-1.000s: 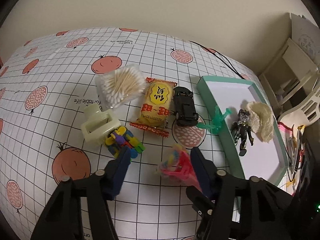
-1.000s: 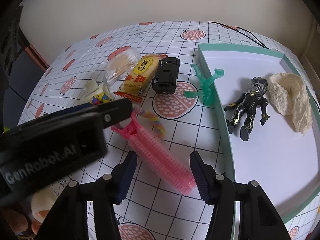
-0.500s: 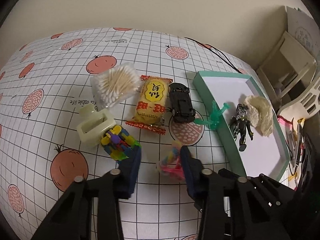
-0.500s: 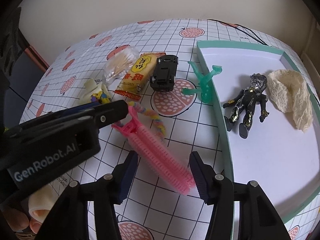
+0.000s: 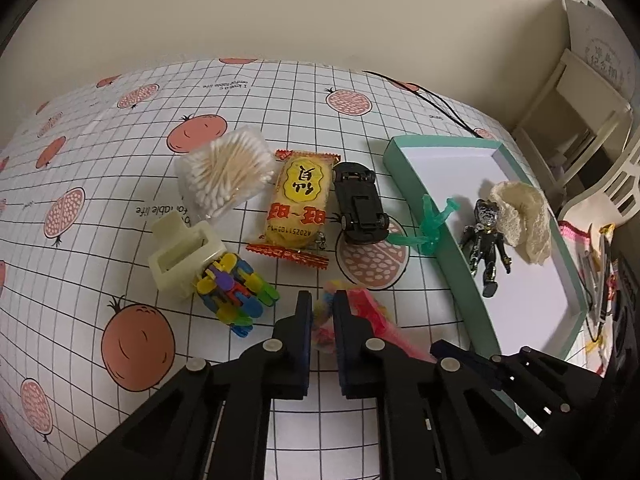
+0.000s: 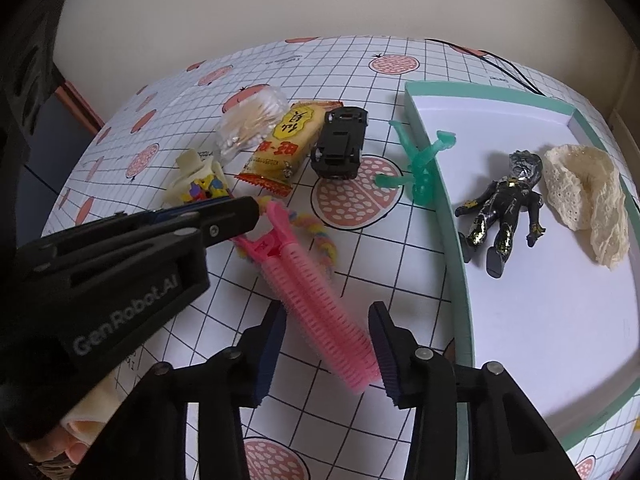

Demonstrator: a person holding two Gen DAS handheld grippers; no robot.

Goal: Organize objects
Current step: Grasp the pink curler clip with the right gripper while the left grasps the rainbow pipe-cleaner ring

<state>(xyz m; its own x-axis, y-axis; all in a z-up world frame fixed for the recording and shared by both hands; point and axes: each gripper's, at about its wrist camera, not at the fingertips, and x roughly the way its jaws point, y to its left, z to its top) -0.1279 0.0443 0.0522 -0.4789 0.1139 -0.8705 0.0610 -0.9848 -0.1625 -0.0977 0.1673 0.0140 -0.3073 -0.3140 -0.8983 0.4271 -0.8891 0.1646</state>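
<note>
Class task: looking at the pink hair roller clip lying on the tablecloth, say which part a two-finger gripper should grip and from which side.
Grip the pink hair roller clip across its long ribbed barrel, from above at the near end, where the open right gripper already straddles it. It lies flat and diagonal, so fingers should close across its narrow width.

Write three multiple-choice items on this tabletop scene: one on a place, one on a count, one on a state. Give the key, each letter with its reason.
1. Where does the black figure lie?
A. inside the teal tray
B. on the snack packet
C. under the toy car

2. How many things lie inside the tray?
A. none
B. two
C. five

3. How do the right tongs stand?
A. shut on the toy car
B. shut on nothing
C. open, fingers either side of the pink hair roller

Key: 1 A, the figure rests on the tray's white floor. 2 B, only the figure and the cream lace cloth lie there. 3 C, a gap shows on each side of the roller.
</note>
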